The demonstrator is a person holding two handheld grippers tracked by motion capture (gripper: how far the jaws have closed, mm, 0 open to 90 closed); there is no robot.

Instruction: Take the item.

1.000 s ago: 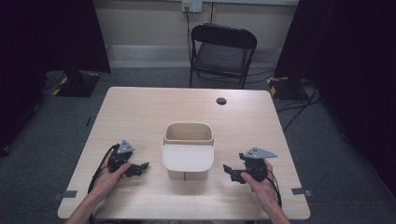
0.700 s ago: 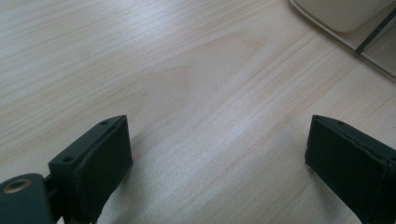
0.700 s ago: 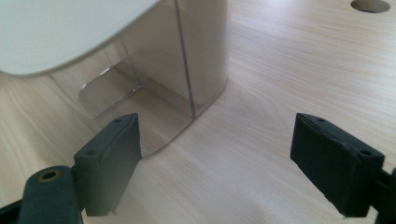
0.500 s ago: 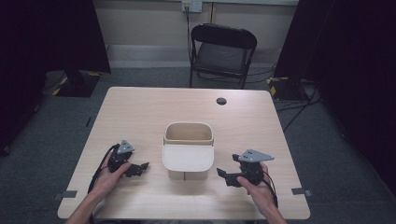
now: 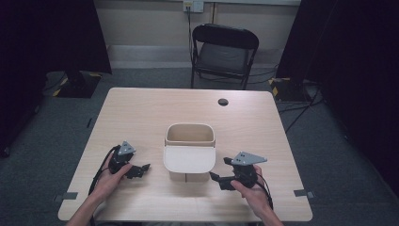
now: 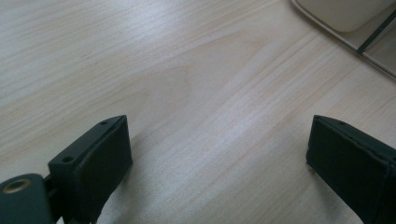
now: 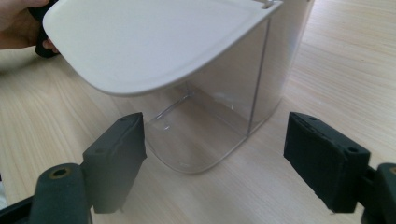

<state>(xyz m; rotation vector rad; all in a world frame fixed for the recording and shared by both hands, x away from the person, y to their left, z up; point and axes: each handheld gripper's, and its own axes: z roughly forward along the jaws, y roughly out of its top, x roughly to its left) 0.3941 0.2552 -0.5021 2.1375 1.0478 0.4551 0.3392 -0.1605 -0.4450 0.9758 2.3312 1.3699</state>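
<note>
Clear container w/ white lid hinged open sits mid-table. R gripper just beside it, aimed at the clear wall; jaws apart, just been closing some, nothing btwn. L gripper rests near container's other side, jaws wide, empty.

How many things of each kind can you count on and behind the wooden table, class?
Clear plastic container with a white hinged lid: 1
Hand-held black tongs: 2, left and right
Small round black object near the table's far edge: 1
Black folding chair behind the table: 1
Total: 5
</note>
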